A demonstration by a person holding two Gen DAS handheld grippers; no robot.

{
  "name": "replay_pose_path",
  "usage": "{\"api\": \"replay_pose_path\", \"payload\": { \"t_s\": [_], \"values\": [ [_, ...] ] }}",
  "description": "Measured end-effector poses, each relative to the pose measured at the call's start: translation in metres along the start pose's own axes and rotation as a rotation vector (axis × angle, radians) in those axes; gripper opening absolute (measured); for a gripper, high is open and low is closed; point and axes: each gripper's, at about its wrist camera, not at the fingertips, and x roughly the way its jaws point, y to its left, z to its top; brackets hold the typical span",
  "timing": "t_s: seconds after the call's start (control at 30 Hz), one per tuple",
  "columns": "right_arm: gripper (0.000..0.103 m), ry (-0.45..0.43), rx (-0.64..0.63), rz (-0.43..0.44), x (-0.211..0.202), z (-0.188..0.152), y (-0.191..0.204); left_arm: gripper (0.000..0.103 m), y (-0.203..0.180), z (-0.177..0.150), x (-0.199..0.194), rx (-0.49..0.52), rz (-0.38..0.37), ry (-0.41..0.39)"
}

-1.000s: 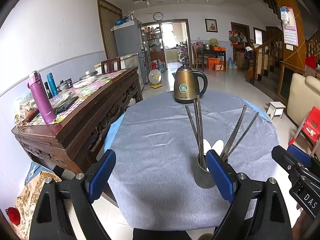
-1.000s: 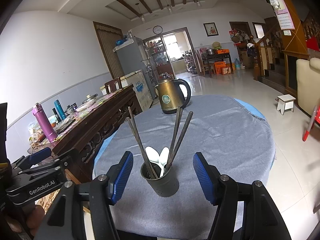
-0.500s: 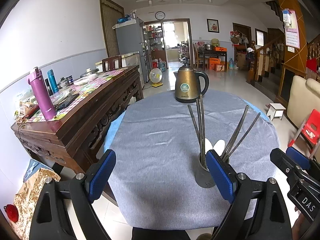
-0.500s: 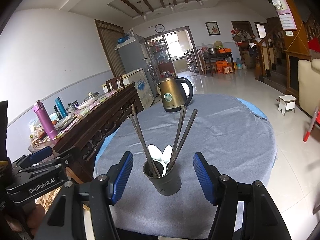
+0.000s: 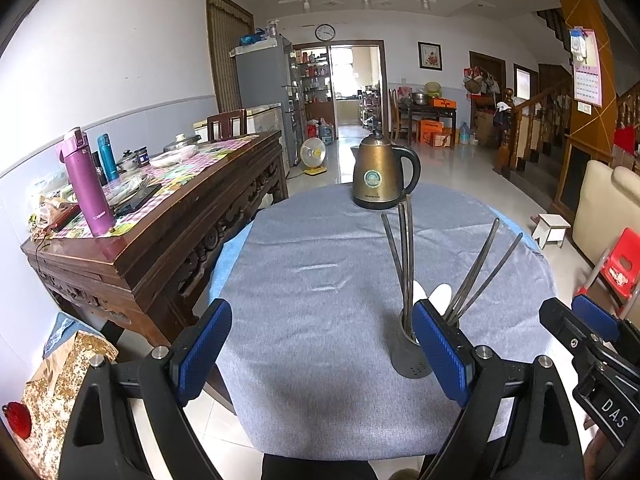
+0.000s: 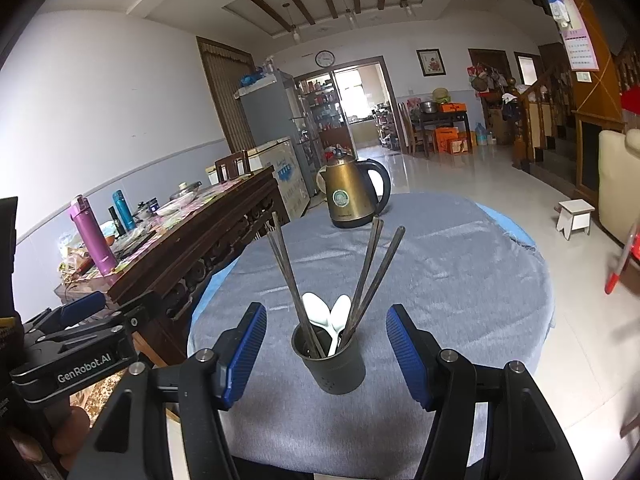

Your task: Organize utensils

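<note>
A dark perforated utensil holder (image 6: 336,372) stands on the grey-clothed round table (image 6: 440,280) near its front edge. It holds several dark chopsticks (image 6: 288,272) leaning apart and two white spoons (image 6: 340,316). My right gripper (image 6: 325,309) is open, one finger on either side of the holder with gaps, touching nothing. My left gripper (image 5: 320,320) is open over bare cloth to the left of the holder (image 5: 406,356), whose right part is hidden by my right-hand finger. Each gripper shows at the edge of the other's view.
A bronze electric kettle (image 5: 380,176) stands at the table's far side. A carved wooden sideboard (image 5: 160,216) with a purple bottle (image 5: 86,184) and clutter runs along the left. A red chair (image 5: 620,260) and a white stool (image 5: 554,228) stand on the floor at right.
</note>
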Motion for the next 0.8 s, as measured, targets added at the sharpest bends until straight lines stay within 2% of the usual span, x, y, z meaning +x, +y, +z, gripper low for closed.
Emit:
{"api": "replay_pose_path", "payload": {
  "t_s": [0.23, 0.8],
  "values": [
    [0.066, -0.018, -0.012, -0.003, -0.0058, 0.0042, 0.0043, 0.092, 0.0025, 0.0006, -0.0022, -0.009, 0.003, -0.004],
    [0.067, 0.003, -0.004, 0.003, -0.0027, 0.0017, 0.0048, 0.092, 0.0044, -0.0027, -0.0035, -0.016, 0.004, 0.004]
  ]
}}
